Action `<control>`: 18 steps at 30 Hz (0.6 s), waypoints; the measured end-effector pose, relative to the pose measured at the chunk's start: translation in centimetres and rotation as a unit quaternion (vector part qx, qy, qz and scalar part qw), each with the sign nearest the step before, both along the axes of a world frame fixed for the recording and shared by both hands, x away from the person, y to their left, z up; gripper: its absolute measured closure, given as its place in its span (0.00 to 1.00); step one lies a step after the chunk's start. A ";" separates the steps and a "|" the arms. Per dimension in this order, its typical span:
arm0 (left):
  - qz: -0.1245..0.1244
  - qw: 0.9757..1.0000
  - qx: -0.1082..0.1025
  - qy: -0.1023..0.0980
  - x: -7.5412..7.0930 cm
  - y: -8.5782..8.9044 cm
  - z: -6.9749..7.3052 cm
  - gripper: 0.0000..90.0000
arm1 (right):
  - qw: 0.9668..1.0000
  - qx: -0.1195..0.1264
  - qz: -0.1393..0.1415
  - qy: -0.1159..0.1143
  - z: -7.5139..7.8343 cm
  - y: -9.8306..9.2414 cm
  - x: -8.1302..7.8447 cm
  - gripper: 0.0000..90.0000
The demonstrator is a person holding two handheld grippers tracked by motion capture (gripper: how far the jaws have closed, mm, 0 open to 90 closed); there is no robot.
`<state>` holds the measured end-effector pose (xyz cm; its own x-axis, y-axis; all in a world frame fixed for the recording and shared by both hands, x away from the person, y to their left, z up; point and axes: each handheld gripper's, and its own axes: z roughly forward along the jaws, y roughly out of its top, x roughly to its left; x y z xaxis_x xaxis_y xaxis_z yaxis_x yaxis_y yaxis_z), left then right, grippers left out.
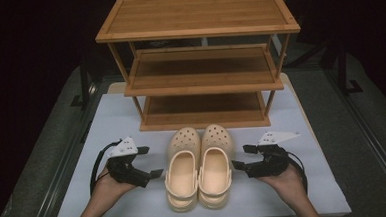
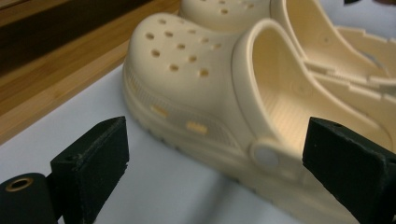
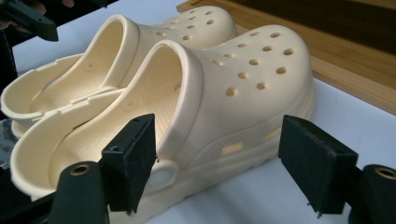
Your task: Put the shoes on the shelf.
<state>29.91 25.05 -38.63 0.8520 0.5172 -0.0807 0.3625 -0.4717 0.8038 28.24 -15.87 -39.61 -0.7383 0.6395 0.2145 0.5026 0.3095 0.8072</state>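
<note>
l gripper (image 1: 153,163) & r gripper (image 1: 241,157): jaws apart, holding nothing, flanking the pair of cream clogs (image 1: 199,166) side by side on the white counter (image 1: 310,182). beyond: 3-tier wooden rack (image 1: 200,58), shelves bare. likely start; no clog shelved yet.

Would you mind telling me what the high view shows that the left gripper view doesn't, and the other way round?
The high view alone takes in the whole three-tier wooden rack, both hands, the right gripper and the white table. The left gripper view alone gives the close detail: the strap rivet and side vent slots on the left clog, framed by the wide-open jaws. Both show the pair of cream clogs, the left gripper and the rack's base edge.
</note>
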 end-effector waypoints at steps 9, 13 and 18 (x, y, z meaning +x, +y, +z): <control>-0.012 1.000 0.006 0.007 1.7 -3.0 -0.5 0.15 | 1.000 -0.016 0.009 0.002 -0.7 2.8 1.4 0.29; -0.010 1.000 0.015 0.008 1.8 -3.6 -0.9 0.15 | 1.000 -0.027 0.010 0.000 -1.1 3.6 1.5 0.28; -0.007 0.999 0.030 0.008 1.8 -3.9 -1.4 0.21 | 0.999 -0.042 0.001 -0.001 -1.5 3.9 1.6 0.30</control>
<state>31.72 21.13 -40.05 0.8576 0.5103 -0.0643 0.3692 -0.5239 0.7676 29.82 -12.01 -41.06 -0.7398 0.6538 0.1588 0.5001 0.3765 0.7799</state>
